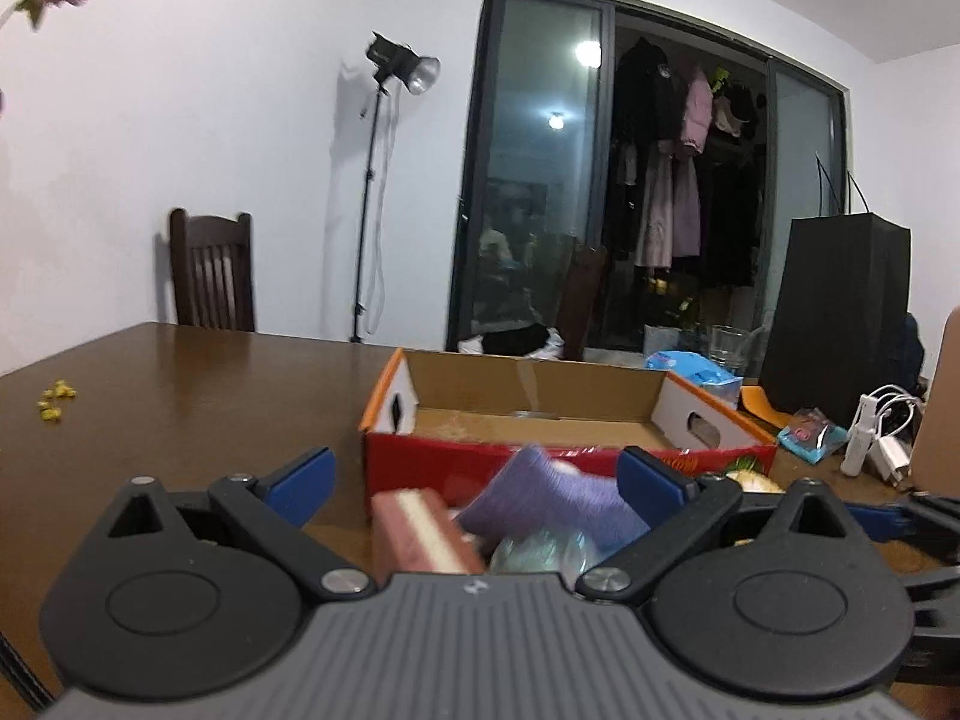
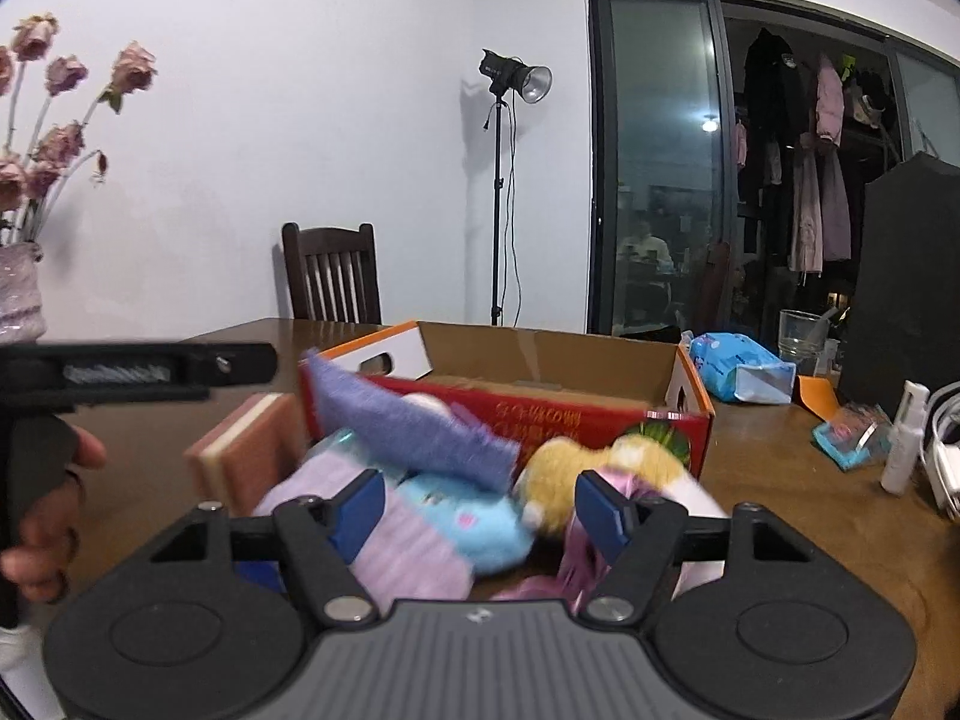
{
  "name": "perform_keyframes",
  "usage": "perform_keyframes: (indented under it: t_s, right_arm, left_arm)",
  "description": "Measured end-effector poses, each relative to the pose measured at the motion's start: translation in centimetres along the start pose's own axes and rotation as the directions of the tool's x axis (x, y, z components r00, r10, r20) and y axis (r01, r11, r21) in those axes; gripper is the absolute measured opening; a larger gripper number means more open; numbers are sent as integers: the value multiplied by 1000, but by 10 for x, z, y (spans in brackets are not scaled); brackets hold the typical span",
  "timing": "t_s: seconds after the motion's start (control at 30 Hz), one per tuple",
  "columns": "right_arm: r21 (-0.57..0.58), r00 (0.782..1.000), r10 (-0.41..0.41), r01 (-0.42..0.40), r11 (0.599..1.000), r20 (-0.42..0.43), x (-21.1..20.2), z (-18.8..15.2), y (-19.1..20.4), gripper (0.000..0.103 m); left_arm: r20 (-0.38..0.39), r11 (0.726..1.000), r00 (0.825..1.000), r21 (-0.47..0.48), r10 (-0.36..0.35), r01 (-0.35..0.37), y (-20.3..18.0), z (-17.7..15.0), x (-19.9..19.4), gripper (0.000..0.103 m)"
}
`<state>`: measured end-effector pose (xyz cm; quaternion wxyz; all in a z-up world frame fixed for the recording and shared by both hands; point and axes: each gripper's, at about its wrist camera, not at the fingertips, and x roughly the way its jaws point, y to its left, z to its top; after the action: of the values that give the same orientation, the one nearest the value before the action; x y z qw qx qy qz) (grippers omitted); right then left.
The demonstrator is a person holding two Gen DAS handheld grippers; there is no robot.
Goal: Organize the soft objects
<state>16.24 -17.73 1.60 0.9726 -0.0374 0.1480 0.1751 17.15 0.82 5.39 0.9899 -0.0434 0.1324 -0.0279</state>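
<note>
An open cardboard box point(image 1: 540, 378) with a red front stands on the brown table, empty inside. A pile of soft things lies before it: a purple knitted cloth point(image 1: 552, 498), a pink sponge point(image 1: 420, 534), a lilac ribbed knit point(image 2: 408, 552), a blue plush point(image 2: 462, 522) and a yellow plush point(image 2: 564, 474). My left gripper point(image 1: 474, 483) is open wide, with the cloth and sponge in its gap but untouched. My right gripper point(image 2: 480, 516) is open over the blue and yellow plush, its pads beside them. The pile is blurred.
A black bag point(image 1: 840, 312), a glass point(image 1: 729, 348), a blue tissue pack point(image 1: 696, 369) and white chargers point(image 1: 876, 438) crowd the table's right side. Yellow bits point(image 1: 54, 399) lie at far left. A vase of dried flowers point(image 2: 21, 294) stands left; a chair point(image 2: 333, 273) behind.
</note>
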Motion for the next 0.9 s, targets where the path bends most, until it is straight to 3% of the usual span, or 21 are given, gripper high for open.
perform_keyframes:
  t_s: [0.07,0.13,0.2,0.23,0.3,0.37,0.43,0.57,0.7,0.77,0.9]
  right_arm:
    - [6,1000,9,-9,1000,-21,22,7,-6,64]
    - [22,998,32,-31,999,-60,46,11,-12,53]
    - [42,994,39,-34,999,-105,65,14,-17,42]
    - [53,993,48,-43,998,-111,73,15,-19,39]
    - [47,990,74,-69,997,-121,81,18,-20,13]
    - [35,991,63,-59,998,-120,85,21,-21,4]
    - [44,993,75,-71,996,-93,82,26,-23,4]
    - [5,996,74,-74,997,43,48,44,-21,3]
    - [-81,987,90,-79,994,134,-7,48,-11,3]
    - [-83,985,109,-98,992,132,-38,36,-9,3]
    - [15,986,163,-164,986,43,-75,-14,-11,3]
  left_arm:
    - [-64,998,997,19,-51,53,-2,8,17,93]
    - [-156,996,984,14,-83,86,-1,12,42,76]
    - [-230,992,965,-41,-128,122,4,13,63,39]
    - [-248,986,955,-75,-160,146,7,14,70,34]
    - [-244,982,952,-86,-187,171,8,15,75,20]
    - [-235,982,954,-63,-188,178,5,15,76,11]
    - [-216,980,956,-82,-196,182,6,21,71,10]
    - [-74,964,963,-95,-258,250,1,39,29,9]
    - [20,932,940,-126,-340,340,2,29,-34,9]
    - [32,914,926,-152,-375,376,3,10,-56,9]
    - [-54,892,909,-226,-414,392,-4,-44,-77,9]
